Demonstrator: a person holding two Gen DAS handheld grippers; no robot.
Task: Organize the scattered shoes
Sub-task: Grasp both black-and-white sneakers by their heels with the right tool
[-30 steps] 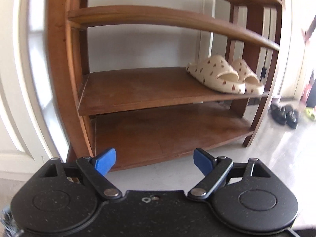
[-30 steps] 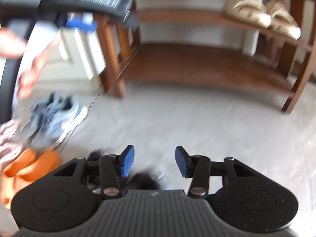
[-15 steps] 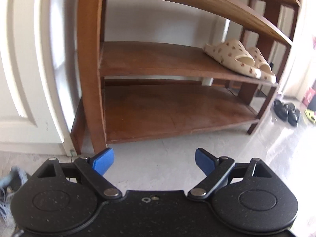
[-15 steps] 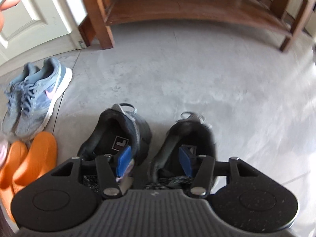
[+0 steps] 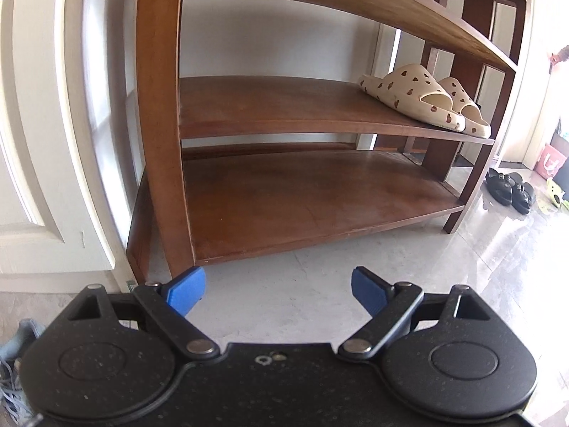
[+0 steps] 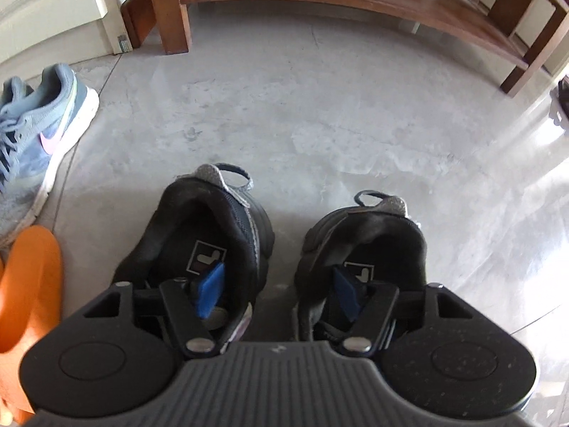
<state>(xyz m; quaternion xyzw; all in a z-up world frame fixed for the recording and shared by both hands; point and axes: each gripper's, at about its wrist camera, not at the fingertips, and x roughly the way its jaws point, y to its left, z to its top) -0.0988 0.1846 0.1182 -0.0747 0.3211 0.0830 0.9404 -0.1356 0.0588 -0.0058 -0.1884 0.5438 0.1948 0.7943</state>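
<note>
Black sneakers sit heels-up at 6 o'clock; right claw, half-open, has dropped one finger into each. Left claw stays wide, empty.

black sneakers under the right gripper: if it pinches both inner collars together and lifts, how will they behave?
The black sneakers have padded fabric collars, so the walls will probably fold under the right gripper rather than stay stiff. Held from the heel end, the toes likely droop. The chunky soles suggest moderate weight; one shoe may slip, since one finger sits inside each opening.
</note>
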